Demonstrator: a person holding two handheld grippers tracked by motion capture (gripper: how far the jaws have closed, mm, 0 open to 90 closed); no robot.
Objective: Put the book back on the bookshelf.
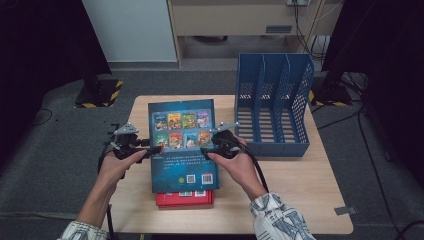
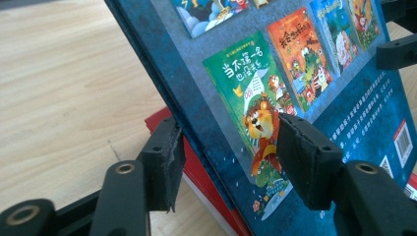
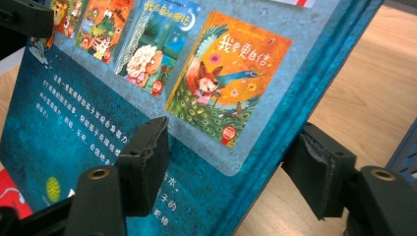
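A blue picture book [image 1: 182, 145] with small cover images on its back is tilted, its far end raised, over a red book [image 1: 185, 199] lying on the wooden table [image 1: 300, 185]. My left gripper [image 1: 152, 150] is shut on the blue book's left edge. In the left gripper view, one pad presses the cover and the other sits under the edge of the blue book [image 2: 295, 73], with the red book [image 2: 196, 167] below. My right gripper [image 1: 206, 150] is shut on the right edge. In the right gripper view its pads clamp the blue book [image 3: 147, 123] from above and below.
A blue perforated file rack [image 1: 272, 105] with three slots stands at the table's back right, open side toward me. Bare wood lies right of the books and in front of the rack. Cables and black stands sit on the grey floor around the table.
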